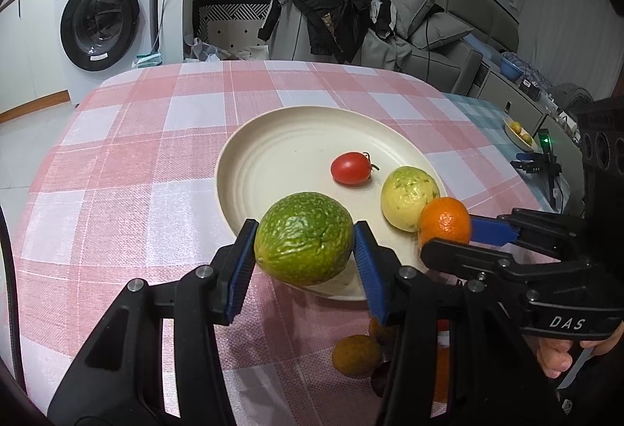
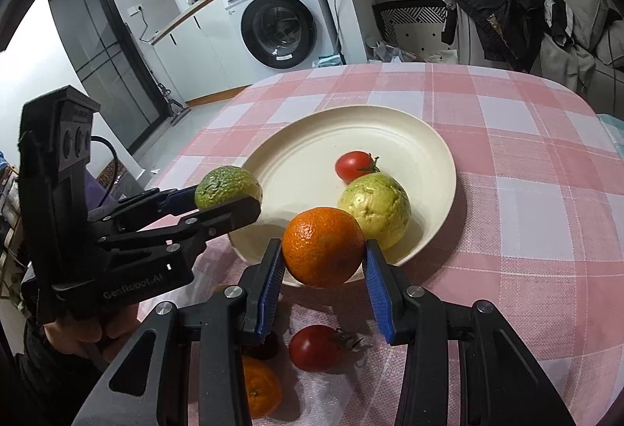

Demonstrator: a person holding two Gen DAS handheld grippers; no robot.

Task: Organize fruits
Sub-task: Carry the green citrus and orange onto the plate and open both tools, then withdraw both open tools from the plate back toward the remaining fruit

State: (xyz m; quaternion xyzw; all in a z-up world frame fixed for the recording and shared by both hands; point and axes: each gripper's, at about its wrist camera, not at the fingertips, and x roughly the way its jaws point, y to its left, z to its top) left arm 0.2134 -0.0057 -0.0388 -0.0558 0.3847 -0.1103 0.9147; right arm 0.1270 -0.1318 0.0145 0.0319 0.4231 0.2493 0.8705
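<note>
A cream plate (image 1: 273,153) (image 2: 312,153) lies on the pink checked tablecloth, holding a red tomato (image 1: 351,168) (image 2: 354,165) and a pale yellow-green fruit (image 1: 407,197) (image 2: 376,209). My left gripper (image 1: 304,250) (image 2: 228,201) is shut on a wrinkled green fruit (image 1: 304,236) (image 2: 226,186) above the plate's near left rim. My right gripper (image 2: 323,262) (image 1: 448,235) is shut on an orange (image 2: 323,246) (image 1: 444,221) over the plate's near rim, beside the yellow-green fruit.
On the cloth below the grippers lie a second tomato (image 2: 314,348), another orange (image 2: 259,391) and a brownish round fruit (image 1: 357,355). A washing machine (image 1: 105,20) and a clothes-covered sofa (image 1: 390,28) stand beyond the table. A small bowl of yellow fruit (image 1: 518,133) sits far right.
</note>
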